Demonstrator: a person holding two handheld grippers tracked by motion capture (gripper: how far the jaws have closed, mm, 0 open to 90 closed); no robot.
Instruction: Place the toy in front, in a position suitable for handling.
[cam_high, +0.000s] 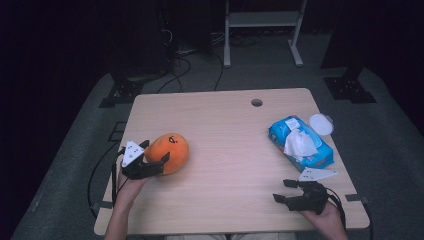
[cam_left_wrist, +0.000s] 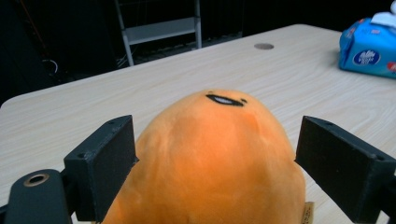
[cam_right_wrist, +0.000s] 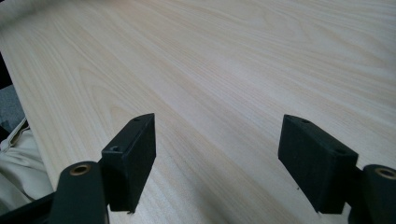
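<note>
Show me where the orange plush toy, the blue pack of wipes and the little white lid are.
orange plush toy (cam_high: 171, 150), high view, on its rounded body.
blue pack of wipes (cam_high: 320, 154), high view, on its blue wrapper.
white lid (cam_high: 321, 123), high view, on its centre.

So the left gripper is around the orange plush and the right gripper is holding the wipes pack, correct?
Not quite. The right gripper is open and holds nothing, apart from the wipes pack, as the high view shows. The left gripper is around the orange plush.

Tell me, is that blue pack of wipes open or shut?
Open. The wipes pack has a white sheet sticking up from its top, and a round white lid lies on the table beside it.
</note>
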